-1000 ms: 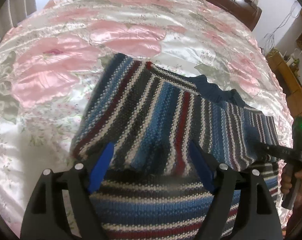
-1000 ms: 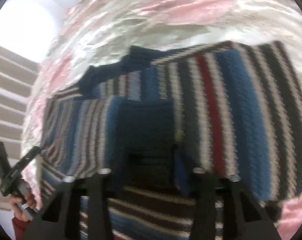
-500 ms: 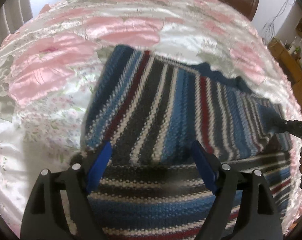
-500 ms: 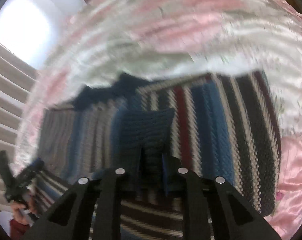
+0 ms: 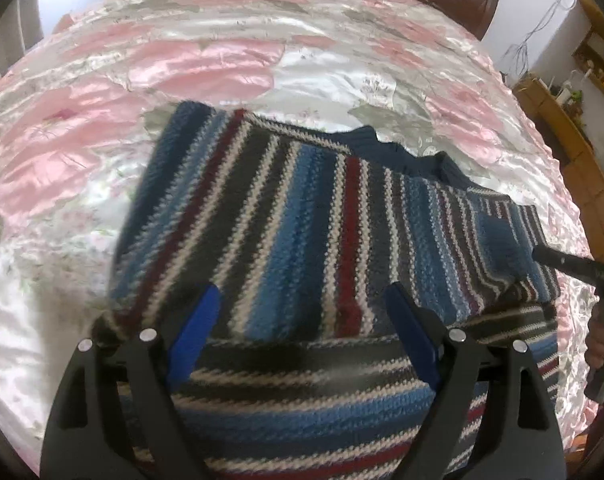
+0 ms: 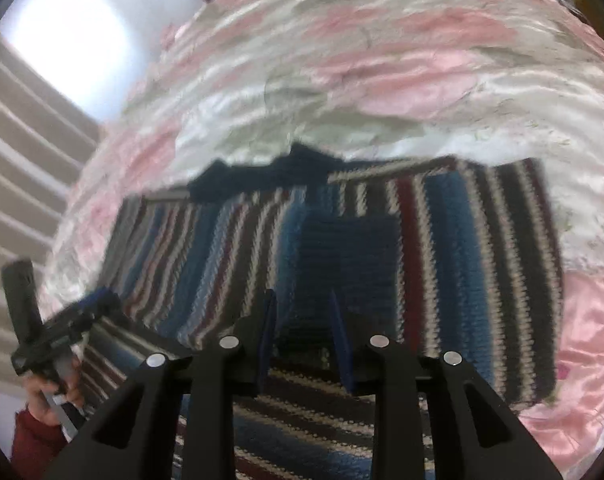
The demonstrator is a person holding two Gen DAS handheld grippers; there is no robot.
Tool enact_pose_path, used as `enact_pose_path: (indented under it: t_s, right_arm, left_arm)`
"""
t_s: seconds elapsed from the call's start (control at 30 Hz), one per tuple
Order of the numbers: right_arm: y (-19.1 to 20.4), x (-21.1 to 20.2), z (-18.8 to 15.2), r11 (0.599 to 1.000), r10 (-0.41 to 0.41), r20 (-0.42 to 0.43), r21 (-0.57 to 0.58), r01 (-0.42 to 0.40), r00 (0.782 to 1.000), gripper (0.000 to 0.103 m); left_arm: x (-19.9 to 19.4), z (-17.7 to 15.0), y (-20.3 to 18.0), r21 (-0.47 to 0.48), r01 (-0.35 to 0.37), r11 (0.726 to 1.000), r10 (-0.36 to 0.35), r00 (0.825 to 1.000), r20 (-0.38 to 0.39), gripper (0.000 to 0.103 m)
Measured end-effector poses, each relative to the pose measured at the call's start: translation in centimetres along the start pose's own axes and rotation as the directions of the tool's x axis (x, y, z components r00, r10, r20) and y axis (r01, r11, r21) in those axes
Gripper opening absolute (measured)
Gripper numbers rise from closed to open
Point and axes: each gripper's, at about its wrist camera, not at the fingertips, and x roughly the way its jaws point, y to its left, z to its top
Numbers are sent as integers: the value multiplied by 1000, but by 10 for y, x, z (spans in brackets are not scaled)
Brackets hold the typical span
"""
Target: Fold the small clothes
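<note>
Striped knitted sweater (image 5: 286,232) spread on pink floral bedspread (image 5: 206,68), frame centre. Left gripper (image 5: 302,308) held wide apart above sweater, nothing gripped. Right gripper (image 6: 302,312) narrowed, dark blue cuff (image 6: 341,248) between fingers; clamping cannot be told.

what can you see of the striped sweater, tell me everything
The striped sweater is a chunky knit in blue, dark grey, white and dark red stripes with a navy collar. It lies on the pink floral satin bedspread, its sleeves folded across the body so their stripes run crosswise to those below. No gripper visibly holds it.
</note>
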Motion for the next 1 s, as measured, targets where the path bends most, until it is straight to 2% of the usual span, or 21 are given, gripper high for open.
enact_pose_path:
  t_s: [0.07, 0.13, 0.27, 0.4, 0.43, 0.47, 0.5, 0.6, 0.73, 1.0]
  right_arm:
    - [-4, 17, -6, 999, -43, -58, 7, 43, 997, 29]
    - [-16, 28, -15, 998, -41, -91, 38, 44, 995, 25]
    - [-26, 35, -25, 997, -12, -80, 76, 18, 997, 25]
    - [-22, 29, -21, 996, -17, -67, 88, 23, 998, 27]
    - [-21, 21, -23, 995, -3, -50, 99, 8, 999, 33]
    - [-22, 13, -26, 994, 8, -36, 106, -4, 999, 43]
    - [-21, 1, -31, 994, 23, -10, 106, -22, 1000, 46]
    - [-19, -34, -60, 998, 14, 29, 67, -16, 999, 47]
    - [-22, -62, -114, 998, 8, 17, 66, -9, 1000, 49]
    - [-40, -113, -215, 988, -29, 23, 151, 25, 999, 58]
  left_arm:
    - [11, -3, 3, -13, -7, 1000, 6, 1000, -23, 84]
    - [18, -7, 8, -15, 2, 1000, -2, 1000, -27, 84]
    - [24, -8, 14, -19, 17, 1000, -18, 1000, -23, 84]
    - [22, -4, 8, -17, -22, 1000, 21, 999, -41, 84]
    - [18, -4, 6, -19, -27, 999, 27, 999, -47, 84]
    - [11, -4, 4, -23, -26, 999, 25, 999, -47, 85]
    - [0, -7, 2, -24, -12, 1000, 11, 999, -38, 85]
    - [-31, -23, 3, -6, 5, 1000, -5, 1000, -28, 86]
    - [-60, -61, 10, 2, -12, 1000, 12, 999, -40, 87]
    - [-108, -143, 33, 0, -112, 994, 112, 990, -81, 89]
